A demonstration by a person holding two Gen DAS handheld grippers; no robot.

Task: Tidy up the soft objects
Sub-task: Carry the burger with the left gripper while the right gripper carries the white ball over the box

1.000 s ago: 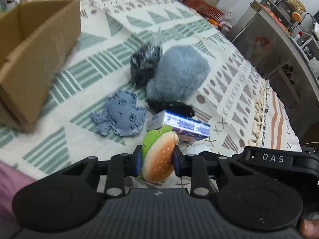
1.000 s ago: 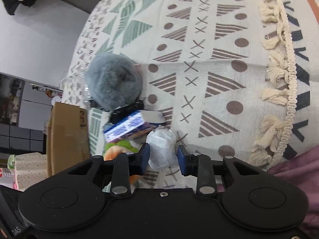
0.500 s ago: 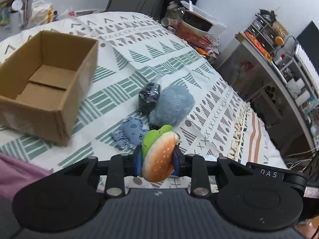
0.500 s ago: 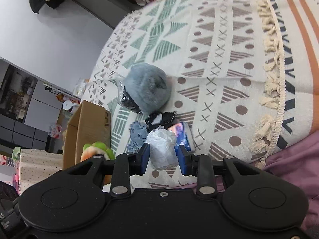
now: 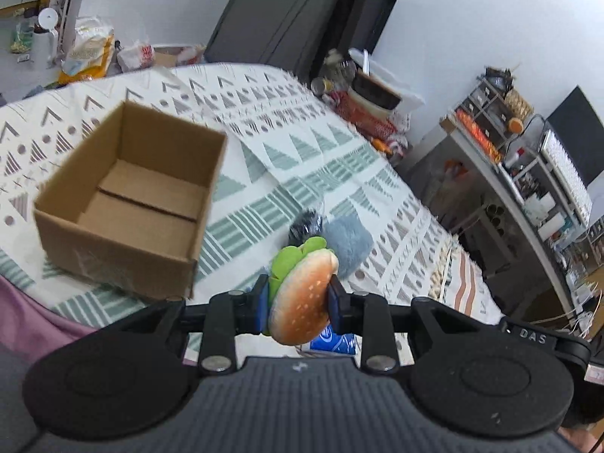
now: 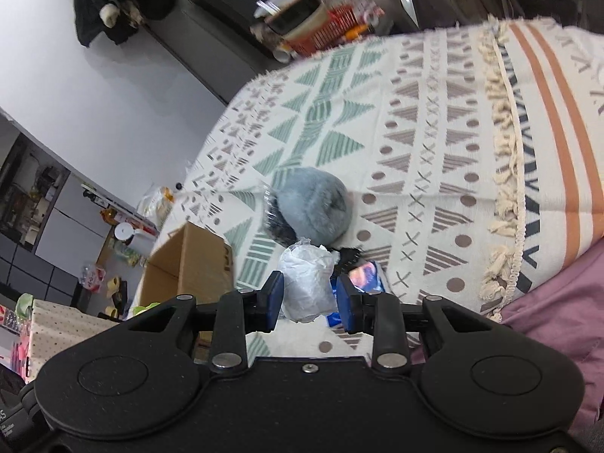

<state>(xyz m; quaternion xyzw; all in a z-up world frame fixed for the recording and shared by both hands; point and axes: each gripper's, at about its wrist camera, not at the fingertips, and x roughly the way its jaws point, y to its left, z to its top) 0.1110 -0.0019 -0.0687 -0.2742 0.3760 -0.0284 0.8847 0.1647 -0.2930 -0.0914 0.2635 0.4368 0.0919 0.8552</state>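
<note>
Pinching a plush burger (image 5: 304, 294), the left tongs (image 5: 298, 304) are closed down to the toy's width, blue pads pressed into both sides of the bun; green lettuce trim sticks out on top. The burger hangs clear above the patterned blanket (image 5: 271, 124), not touching it.

Right tongs (image 6: 310, 298) are narrowed around a white crumpled bag (image 6: 308, 287); right pad touches it, left pad looks just shy or barely touching, hard to tell. Bag is lifted off the blanket.

Open cardboard box (image 5: 132, 204) sits on the blanket, to the left of the burger in the left view, upright, nothing visible inside, flaps on the bottom showing. In the right view the same box is at lower left, just beyond the left finger.

On the blanket past the burger: grey fluffy plush (image 5: 347, 243), with a dark item in clear wrap (image 5: 305, 224) touching its left side. The right view shows the same pair, plush (image 6: 315, 205) and dark wrapped item against it, beyond the bag. A blue carton (image 6: 364, 277) lies under the right tongs, next to a small black thing (image 6: 349, 255); a bit of the carton shows below the burger in the left view too.

Purple fabric (image 6: 555, 321) at the near edge of the blanket. Cluttered shelves (image 5: 528, 158) stand off to the right of the room.
</note>
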